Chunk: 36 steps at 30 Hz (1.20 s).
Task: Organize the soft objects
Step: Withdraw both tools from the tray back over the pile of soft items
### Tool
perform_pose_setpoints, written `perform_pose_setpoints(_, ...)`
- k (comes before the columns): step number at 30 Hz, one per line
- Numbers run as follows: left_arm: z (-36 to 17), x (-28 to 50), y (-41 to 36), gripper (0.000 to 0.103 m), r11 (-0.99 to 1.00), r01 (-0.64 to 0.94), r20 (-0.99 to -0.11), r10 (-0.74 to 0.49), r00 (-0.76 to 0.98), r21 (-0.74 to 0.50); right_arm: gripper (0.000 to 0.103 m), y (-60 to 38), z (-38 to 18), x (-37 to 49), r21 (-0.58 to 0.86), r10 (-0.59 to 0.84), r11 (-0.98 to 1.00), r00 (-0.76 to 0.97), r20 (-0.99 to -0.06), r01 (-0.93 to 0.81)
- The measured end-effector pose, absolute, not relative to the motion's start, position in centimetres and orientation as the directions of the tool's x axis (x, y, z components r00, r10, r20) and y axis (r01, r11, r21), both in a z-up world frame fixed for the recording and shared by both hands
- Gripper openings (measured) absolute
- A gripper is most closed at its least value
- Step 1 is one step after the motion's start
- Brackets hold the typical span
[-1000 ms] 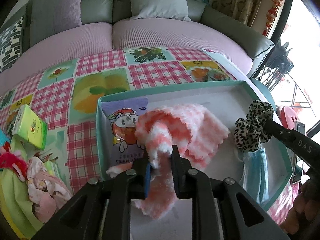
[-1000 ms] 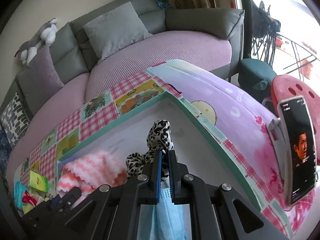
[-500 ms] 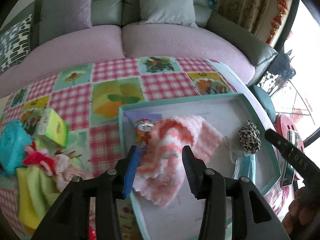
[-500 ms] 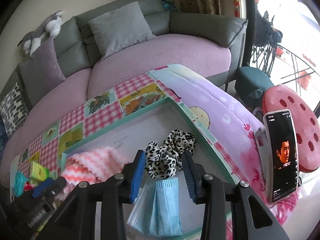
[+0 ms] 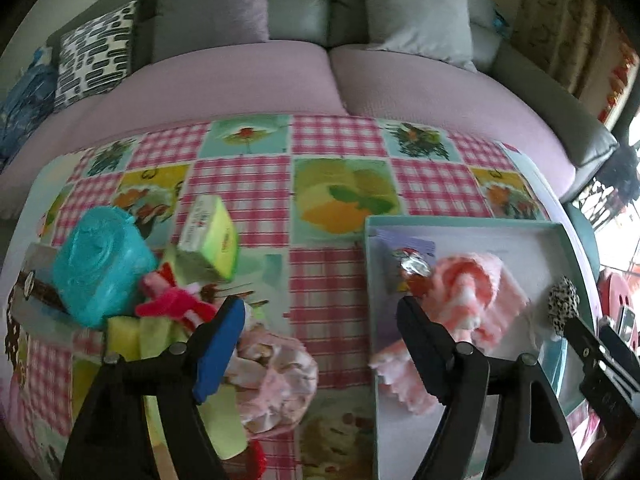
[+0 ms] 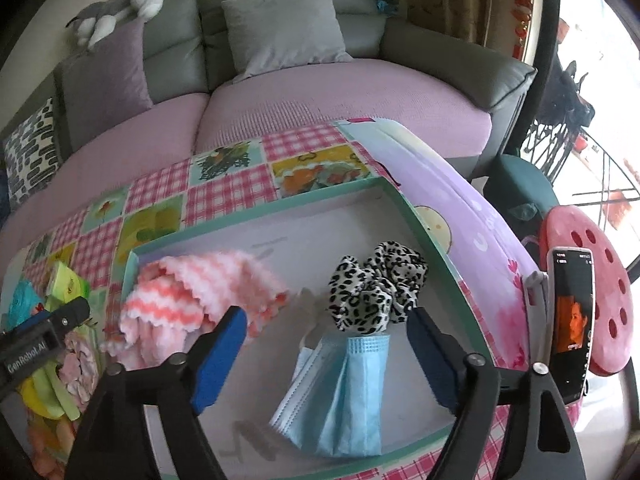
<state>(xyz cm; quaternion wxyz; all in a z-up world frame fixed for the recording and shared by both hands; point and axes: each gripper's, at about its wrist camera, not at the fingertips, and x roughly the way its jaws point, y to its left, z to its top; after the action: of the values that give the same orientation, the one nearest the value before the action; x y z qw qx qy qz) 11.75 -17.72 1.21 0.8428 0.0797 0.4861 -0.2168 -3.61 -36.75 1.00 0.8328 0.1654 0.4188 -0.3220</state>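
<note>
Both sets of jaws are opening, nothing gripped. The left gripper point(image 5: 320, 324) hangs over the checked cloth point(image 5: 248, 184) between the pile and the teal-rimmed box point(image 6: 256, 216). The right gripper point(image 6: 326, 334) frames the leopard scrunchie point(image 6: 376, 292), lying free on the blue face mask point(image 6: 344, 392), beside the pink striped towel point(image 6: 200, 292) inside the box.

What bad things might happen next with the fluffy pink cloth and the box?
The pink cloth hangs over the near edge of the box, so it may slide out or snag the left gripper, whose jaws are opening. The pile beside the box is jumbled; grabbing the red toy might drag neighbours along.
</note>
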Motion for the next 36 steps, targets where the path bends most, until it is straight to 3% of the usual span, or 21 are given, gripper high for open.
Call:
perform_pose_setpoints(3, 1.4, 11.9, -17.0, 0.087, 0.903, 0.424, -0.849, -0.273, 0.452, -0.064, 0.103, -36.5, 1.1, -3.5, 0.021, -0.386, 0.742, 0.454, -0.803, 0.67)
perform_pose_setpoints(7, 2.2, 11.9, -16.2, 0.089, 0.91, 0.413, -0.839, -0.255, 0.481, -0.04, 0.103, -35.8, 1.5, -3.2, 0.022, -0.384, 0.749, 0.462, -0.8, 0.662)
perform_pose_setpoints(9, 2.6, 11.9, -15.7, 0.095, 0.912, 0.408, -0.833, -0.257, 0.489, -0.042, 0.103, -35.4, 1.6, -3.0, 0.017, -0.385, 0.755, 0.464, -0.798, 0.656)
perform_pose_setpoints(24, 6.2, 12.2, -10.3, 0.096, 0.937, 0.347, -0.779, -0.251, 0.574, -0.046, 0.103, -29.2, 2.9, -0.4, -0.003, -0.312, 0.856, 0.513, -0.799, 0.517)
perform_pose_setpoints(36, 6.6, 13.8, -2.6, 0.096, 0.972, 0.216, -0.781, -0.209, 0.589, -0.097, 0.103, -23.9, 2.6, 2.7, 0.085, -0.167, 0.914, 0.557, -0.814, 0.397)
